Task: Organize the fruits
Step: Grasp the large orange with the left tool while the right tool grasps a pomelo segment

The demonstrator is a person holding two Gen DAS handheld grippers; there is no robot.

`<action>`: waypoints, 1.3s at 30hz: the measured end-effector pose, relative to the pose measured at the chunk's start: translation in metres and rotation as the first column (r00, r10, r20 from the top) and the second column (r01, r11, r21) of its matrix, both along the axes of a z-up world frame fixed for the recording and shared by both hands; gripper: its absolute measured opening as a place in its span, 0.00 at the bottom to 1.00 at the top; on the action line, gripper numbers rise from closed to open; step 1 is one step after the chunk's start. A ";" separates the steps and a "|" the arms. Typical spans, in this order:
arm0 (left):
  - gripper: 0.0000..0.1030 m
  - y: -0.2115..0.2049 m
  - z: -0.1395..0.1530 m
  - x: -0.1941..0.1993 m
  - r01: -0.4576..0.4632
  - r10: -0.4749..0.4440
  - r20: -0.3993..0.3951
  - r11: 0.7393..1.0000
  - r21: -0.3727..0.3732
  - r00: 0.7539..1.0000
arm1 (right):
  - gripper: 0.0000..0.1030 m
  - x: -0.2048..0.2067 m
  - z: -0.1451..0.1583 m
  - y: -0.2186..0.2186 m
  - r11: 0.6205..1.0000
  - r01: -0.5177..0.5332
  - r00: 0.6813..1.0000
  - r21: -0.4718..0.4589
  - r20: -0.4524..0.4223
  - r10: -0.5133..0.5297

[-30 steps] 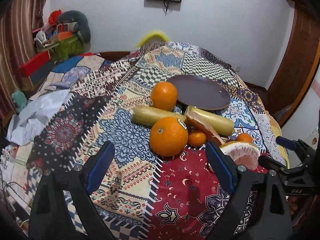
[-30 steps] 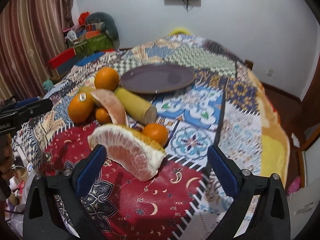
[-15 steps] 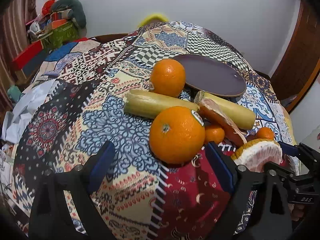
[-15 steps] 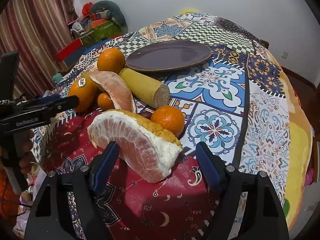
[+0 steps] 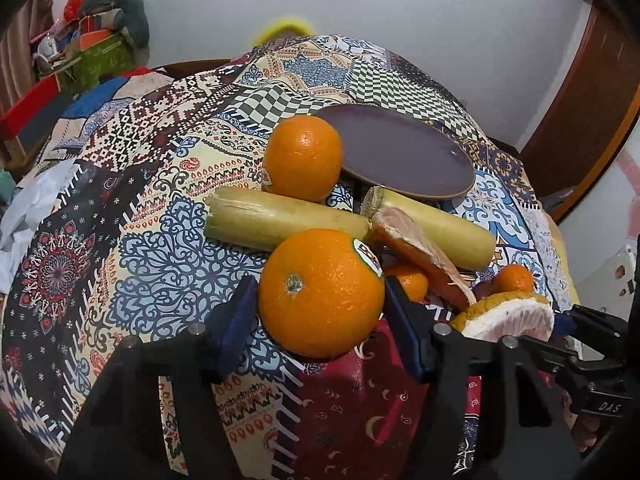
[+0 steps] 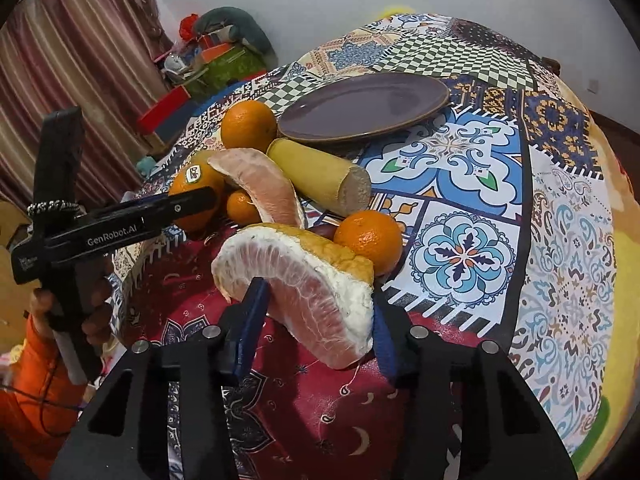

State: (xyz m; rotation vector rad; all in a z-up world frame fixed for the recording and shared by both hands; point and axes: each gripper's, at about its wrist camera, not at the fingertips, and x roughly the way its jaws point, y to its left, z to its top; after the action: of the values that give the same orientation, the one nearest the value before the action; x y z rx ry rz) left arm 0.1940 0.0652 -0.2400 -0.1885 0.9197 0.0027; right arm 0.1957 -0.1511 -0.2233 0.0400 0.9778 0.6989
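likely snags: left gripper (image 5: 320,312), jaws closed around the big stickered orange (image 5: 322,292) at lower centre, could roll it free; right gripper (image 6: 316,320), pinching the peeled pink pomelo wedge (image 6: 304,276) mid-frame, may crush its soft flesh or nudge the small tangerine (image 6: 369,240).

both grippers (image 5: 320,312) (image 6: 316,320) now clamping fruit

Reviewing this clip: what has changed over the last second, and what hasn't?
Both grippers advanced toward the fruit and narrowed. The left gripper now brackets the stickered orange; the right gripper brackets the pomelo wedge. Both fruits still rest on the cloth. The plate stays bare, and the other fruit has not moved.
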 end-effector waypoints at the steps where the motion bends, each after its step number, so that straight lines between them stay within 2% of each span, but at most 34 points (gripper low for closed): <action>1: 0.60 -0.001 0.000 -0.001 0.002 -0.002 -0.001 1.000 0.004 1.000 | 0.41 -0.001 0.001 0.000 1.000 0.001 1.000 -0.001 0.002 -0.001; 5: 0.60 -0.003 0.004 -0.009 0.006 -0.006 -0.003 1.000 0.023 1.000 | 0.34 -0.006 0.008 -0.003 1.000 0.011 1.000 0.007 0.015 -0.011; 11: 0.60 -0.006 0.014 -0.033 0.020 -0.020 0.001 0.998 0.057 1.000 | 0.27 -0.013 0.021 -0.012 0.999 0.042 0.997 -0.010 0.060 -0.041; 18: 0.60 -0.005 0.024 -0.064 0.008 -0.010 0.019 0.998 0.058 1.000 | 0.20 -0.022 0.051 -0.016 0.998 0.057 0.985 -0.028 0.165 -0.052; 25: 0.60 -0.009 0.015 -0.069 0.016 -0.016 -0.005 0.996 0.082 1.000 | 0.24 -0.017 0.045 0.004 0.998 0.049 0.983 -0.047 0.177 -0.040; 34: 0.60 -0.007 0.008 -0.060 0.015 -0.016 0.001 0.998 0.067 1.000 | 0.20 0.001 0.013 0.028 0.997 0.012 0.996 -0.079 0.088 -0.005; 39: 0.60 -0.005 0.007 -0.058 0.021 -0.022 0.004 0.998 0.066 1.000 | 0.21 0.009 0.014 0.030 0.998 0.032 0.996 -0.063 0.089 -0.026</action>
State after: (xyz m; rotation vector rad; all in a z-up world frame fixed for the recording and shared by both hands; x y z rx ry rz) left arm 0.1364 0.0597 -0.2327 -0.1176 0.9158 0.0125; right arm 0.2050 -0.1213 -0.2096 -0.0329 0.9123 0.6373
